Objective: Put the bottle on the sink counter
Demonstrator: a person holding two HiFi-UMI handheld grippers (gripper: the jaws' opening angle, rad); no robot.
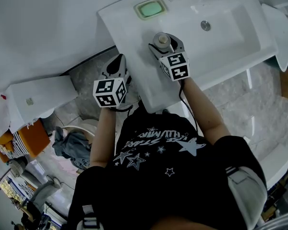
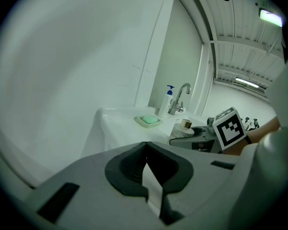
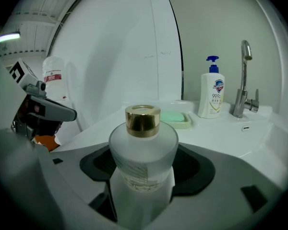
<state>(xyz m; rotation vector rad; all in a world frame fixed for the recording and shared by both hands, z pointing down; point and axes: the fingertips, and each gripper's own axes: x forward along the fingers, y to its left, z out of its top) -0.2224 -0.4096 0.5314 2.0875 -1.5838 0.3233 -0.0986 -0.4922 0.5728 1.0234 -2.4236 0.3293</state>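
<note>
A frosted glass bottle (image 3: 143, 147) with a gold cap stands upright between the jaws of my right gripper (image 3: 143, 169), which is shut on it. From the head view the bottle (image 1: 162, 40) and right gripper (image 1: 164, 47) hang over the front left part of the white sink counter (image 1: 129, 18). Whether the bottle's base touches the counter is hidden. My left gripper (image 1: 119, 63) is off the counter's left front corner, shut and holding nothing (image 2: 146, 169). In its view, the bottle (image 2: 185, 126) is held by the right gripper (image 2: 197, 138).
A green soap bar in its dish (image 1: 151, 7) lies at the counter's back left. A pump soap bottle (image 3: 212, 95) and the faucet (image 3: 242, 80) stand behind the basin (image 1: 221, 28). On the floor at left are a white cistern (image 1: 38, 97) and an orange box (image 1: 29, 138).
</note>
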